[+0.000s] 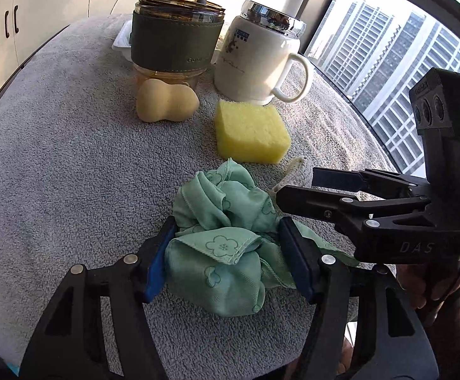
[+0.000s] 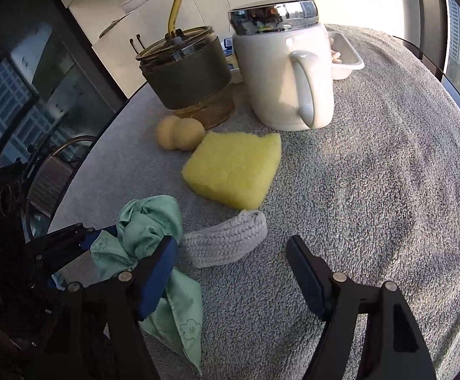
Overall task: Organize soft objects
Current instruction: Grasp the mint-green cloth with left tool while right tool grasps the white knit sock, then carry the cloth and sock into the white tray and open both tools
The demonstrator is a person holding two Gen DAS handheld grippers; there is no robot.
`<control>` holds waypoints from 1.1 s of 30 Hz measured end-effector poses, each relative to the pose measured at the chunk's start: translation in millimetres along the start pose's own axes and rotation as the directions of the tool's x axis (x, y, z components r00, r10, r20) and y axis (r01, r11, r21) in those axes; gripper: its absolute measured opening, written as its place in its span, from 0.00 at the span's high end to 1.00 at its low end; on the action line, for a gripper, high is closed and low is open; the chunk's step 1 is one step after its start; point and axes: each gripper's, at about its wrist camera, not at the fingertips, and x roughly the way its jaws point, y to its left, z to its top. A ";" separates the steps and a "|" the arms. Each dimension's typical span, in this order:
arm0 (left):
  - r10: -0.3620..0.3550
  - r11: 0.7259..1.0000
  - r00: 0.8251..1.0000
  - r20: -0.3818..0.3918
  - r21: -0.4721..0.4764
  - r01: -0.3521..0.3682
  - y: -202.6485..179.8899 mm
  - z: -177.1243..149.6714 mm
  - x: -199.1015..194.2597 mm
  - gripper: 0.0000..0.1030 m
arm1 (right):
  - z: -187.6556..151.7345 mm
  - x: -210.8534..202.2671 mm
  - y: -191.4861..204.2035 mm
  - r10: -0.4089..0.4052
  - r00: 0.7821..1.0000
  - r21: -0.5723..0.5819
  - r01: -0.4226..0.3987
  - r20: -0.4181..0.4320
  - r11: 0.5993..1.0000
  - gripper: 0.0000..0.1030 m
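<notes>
Between my left gripper's [image 1: 226,247] pads, lower centre of the left view: one green cloth [image 1: 220,237], bunched, clamped, on the grey towel [image 1: 56,158]. My right gripper [image 2: 230,272] hangs spread and empty just right of it, the knitted band [image 2: 226,240] ahead. Count: one cloth, one yellow sponge [image 1: 250,133], one beige puff [image 1: 163,101] upper centre, two mugs [image 1: 255,60].

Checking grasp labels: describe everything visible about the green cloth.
The green cloth is thin, woven-looking mint fabric printed with outlined flower shapes and stitched along its hems. It is crumpled into a loose bundle sitting between the blue pads of the left tool, which press it from both sides. In the right wrist view one flat corner trails down onto the grey towel. The woven grey band lies right beside it; contact unclear. The right tool is open, not holding it.
</notes>
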 end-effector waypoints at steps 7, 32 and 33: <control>0.035 0.999 0.999 0.014 0.028 -0.035 -6.9 -3.9 -5.2 0.51 | 0.5 3.6 6.8 -0.014 1.000 -0.018 0.014 0.004 1.000 0.45; 0.317 0.943 0.934 0.164 -0.160 -0.292 123.3 63.9 -45.5 0.51 | 37.4 -38.9 -99.8 -0.232 0.970 0.143 0.220 0.076 0.965 0.46; 0.322 0.942 0.932 0.168 -0.160 -0.297 127.7 68.0 -44.7 0.51 | 41.2 -39.0 -104.4 -0.241 0.967 0.152 0.228 0.077 0.962 0.46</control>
